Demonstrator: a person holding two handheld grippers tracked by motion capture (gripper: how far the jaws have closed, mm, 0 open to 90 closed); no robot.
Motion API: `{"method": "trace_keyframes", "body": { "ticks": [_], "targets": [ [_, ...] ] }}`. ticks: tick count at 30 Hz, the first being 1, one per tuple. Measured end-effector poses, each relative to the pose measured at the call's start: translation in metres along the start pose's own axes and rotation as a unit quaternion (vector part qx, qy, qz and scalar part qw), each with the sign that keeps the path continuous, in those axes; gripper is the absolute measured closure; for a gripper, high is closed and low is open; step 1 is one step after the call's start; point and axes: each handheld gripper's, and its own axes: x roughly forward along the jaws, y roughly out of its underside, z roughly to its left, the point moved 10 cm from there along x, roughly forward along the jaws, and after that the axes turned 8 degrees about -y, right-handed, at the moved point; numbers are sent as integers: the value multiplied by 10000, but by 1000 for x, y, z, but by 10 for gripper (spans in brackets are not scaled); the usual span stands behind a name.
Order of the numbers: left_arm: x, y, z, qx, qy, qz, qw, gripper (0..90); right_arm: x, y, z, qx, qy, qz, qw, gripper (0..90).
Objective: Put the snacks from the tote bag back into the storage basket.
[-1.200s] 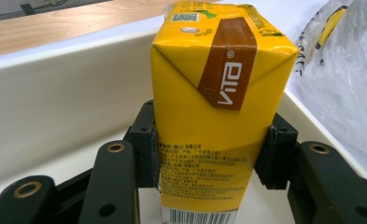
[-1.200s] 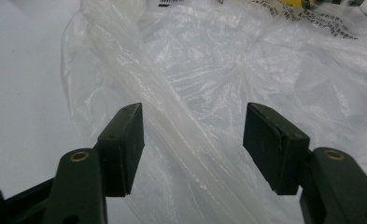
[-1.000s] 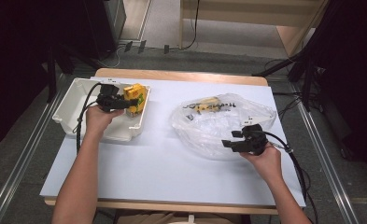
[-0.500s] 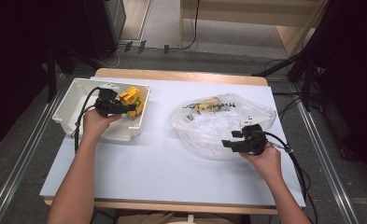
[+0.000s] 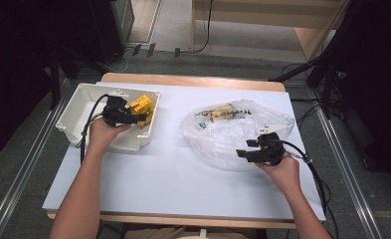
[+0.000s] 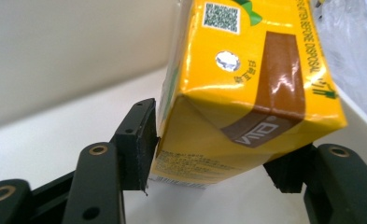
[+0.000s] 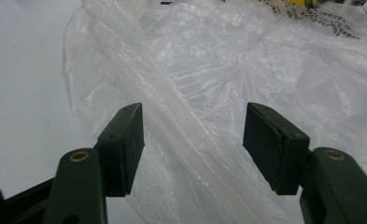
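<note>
White plastic bin (image 5: 78, 112) at the desk's (image 5: 173, 169) left end holds the yellow drink carton (image 6: 246, 88), long axis running away between the left tool's (image 5: 138, 117) just-opening jaws, seemingly released, near pad perhaps grazing; right tool (image 5: 243, 149) gapes over the clear bag (image 5: 233, 132); print reads "BEFORE DISPOSAL".

The right tongs (image 7: 193, 149) gape over a fold of clear plastic bag (image 7: 209, 84).

On your worktop (image 5: 173, 174), the tub (image 5: 78, 112) sits at ten o'clock with the carton (image 5: 143, 105) inside it against its three-o'clock wall. The bag (image 5: 223, 137) lies at two o'clock, well apart from the tub, with small packets (image 5: 220, 110) in its far end.
</note>
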Motion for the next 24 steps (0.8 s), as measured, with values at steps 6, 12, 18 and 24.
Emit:
{"method": "trace_keyframes", "body": {
  "ticks": [6, 12, 18, 24],
  "targets": [
    [-6, 2, 2, -186, 86, 40, 9998, 381, 0, 0, 0, 1, -9, 4, 10000, 394],
    [-18, 3, 3, -223, 85, 9, 9997, 395, 0, -1, 1, -19, -80, -27, 10000, 406],
    [-37, 1, 3, -226, 37, -129, 9997, 426, 0, -2, 0, 7, -88, -33, 10000, 408],
    [-43, 5, 1, -257, 87, -82, 9996, 504, -1, -5, -1, 28, -146, -115, 9998, 406]
  ]
}}
